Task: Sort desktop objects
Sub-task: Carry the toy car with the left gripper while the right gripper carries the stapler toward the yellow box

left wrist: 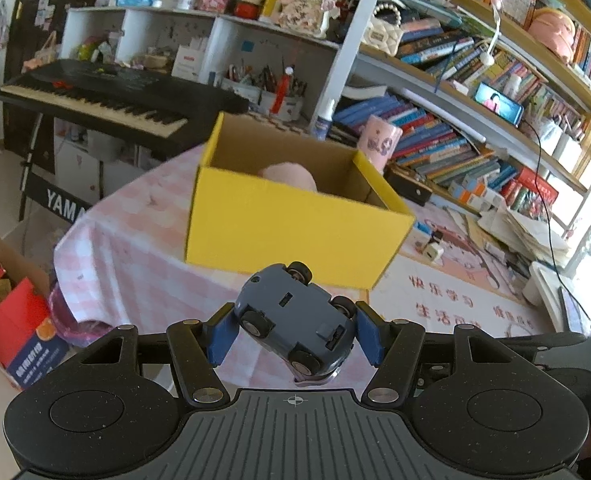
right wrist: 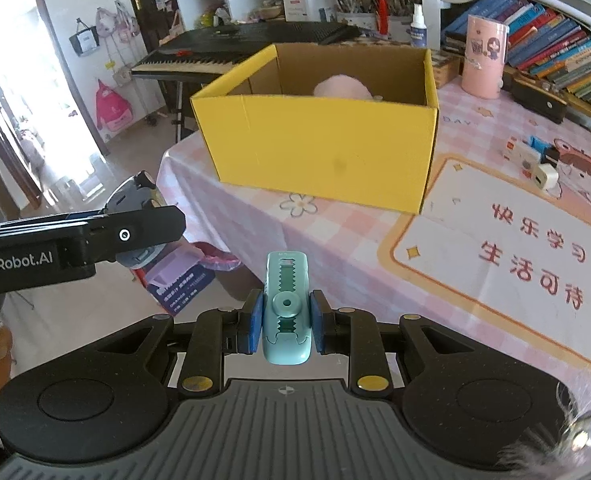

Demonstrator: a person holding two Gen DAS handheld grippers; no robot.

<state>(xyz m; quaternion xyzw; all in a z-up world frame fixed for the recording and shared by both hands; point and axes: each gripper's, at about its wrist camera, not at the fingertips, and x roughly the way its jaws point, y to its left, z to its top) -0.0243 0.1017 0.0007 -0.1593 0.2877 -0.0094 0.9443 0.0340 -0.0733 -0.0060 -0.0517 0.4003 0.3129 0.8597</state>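
The left gripper [left wrist: 295,330] clamps an upturned toy car [left wrist: 295,320]; the right gripper [right wrist: 285,320] clamps a teal clip [right wrist: 285,308]. Both hang near the yellow box [right wrist: 319,140] holding a pink toy [right wrist: 341,86].

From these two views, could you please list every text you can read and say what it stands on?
"YAMA", cut off: front of the keyboard stand.
"enRobot.AI", first letter cut off: side of the left hand-held gripper.
"快乐学习" and "生活可待": desk mat.
"DAY": tablecloth.
Book spines and the floor carton's print: too small.
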